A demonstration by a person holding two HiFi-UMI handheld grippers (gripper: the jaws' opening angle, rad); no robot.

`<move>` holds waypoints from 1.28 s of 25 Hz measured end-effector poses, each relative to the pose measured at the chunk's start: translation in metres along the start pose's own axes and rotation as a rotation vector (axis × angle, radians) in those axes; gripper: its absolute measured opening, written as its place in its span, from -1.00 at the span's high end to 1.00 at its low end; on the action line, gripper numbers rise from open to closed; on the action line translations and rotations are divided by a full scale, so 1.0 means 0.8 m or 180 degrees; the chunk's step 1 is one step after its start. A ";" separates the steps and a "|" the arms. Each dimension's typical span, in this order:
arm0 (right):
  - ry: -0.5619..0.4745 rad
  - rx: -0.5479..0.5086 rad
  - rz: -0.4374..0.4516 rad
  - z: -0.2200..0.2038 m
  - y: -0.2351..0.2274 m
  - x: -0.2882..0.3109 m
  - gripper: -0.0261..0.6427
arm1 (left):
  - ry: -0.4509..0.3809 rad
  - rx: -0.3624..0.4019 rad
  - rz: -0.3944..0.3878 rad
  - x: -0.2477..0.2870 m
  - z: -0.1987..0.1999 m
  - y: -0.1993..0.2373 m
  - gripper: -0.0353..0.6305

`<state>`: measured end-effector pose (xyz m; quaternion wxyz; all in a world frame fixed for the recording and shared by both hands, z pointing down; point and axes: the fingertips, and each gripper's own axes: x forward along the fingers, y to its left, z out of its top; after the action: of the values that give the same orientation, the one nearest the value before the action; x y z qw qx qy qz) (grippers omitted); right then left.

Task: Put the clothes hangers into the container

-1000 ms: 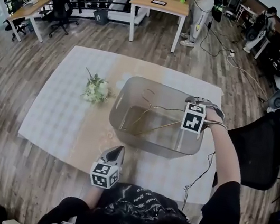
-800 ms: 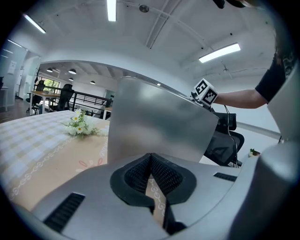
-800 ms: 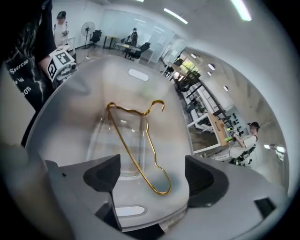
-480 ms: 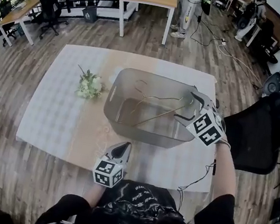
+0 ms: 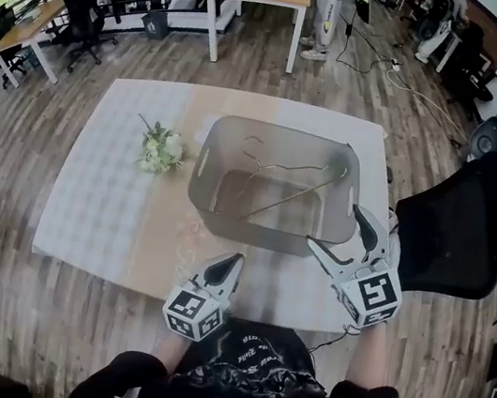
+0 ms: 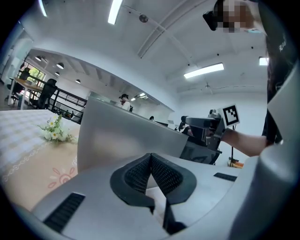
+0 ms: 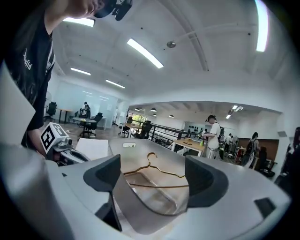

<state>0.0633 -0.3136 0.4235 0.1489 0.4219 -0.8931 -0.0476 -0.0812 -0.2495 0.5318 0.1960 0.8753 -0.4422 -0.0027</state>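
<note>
Quick count: one grey container (image 5: 284,131) on the one surface (image 5: 108,188), just one gold wire hanger (image 5: 294,167) inside as far as I can tell, one little bunch of flowers (image 5: 160,147), and two grippers: left gripper (image 5: 229,268), right gripper (image 5: 335,228).

Container (image 5: 266,235) was grey, semi-clear; hanger (image 5: 291,198) gold; surface (image 5: 104,206) white w/ beige centre band; flowers (image 5: 160,149) white & green.
</note>
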 end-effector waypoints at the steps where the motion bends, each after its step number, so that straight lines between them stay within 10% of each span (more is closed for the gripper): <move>1: -0.0015 0.0080 -0.0088 -0.011 0.001 -0.006 -0.39 | -0.0010 -0.0004 0.0002 -0.002 0.000 0.001 0.83; 14: 0.0038 0.0870 -0.0473 -0.119 0.074 -0.034 -0.27 | 0.0042 0.0047 -0.0025 -0.011 -0.015 0.002 0.83; 26: 0.0363 0.0879 -0.0386 -0.173 0.116 -0.030 -0.27 | 0.0066 0.0060 0.0106 -0.028 -0.021 0.006 0.83; 32: 0.0324 0.0793 -0.0418 -0.167 0.111 -0.037 0.07 | 0.0093 0.0064 0.0066 -0.024 -0.031 -0.003 0.83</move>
<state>0.0560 -0.2287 0.5623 0.1370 0.4965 -0.8538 0.0753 -0.0866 -0.2251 0.5510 0.1936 0.8725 -0.4483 0.0166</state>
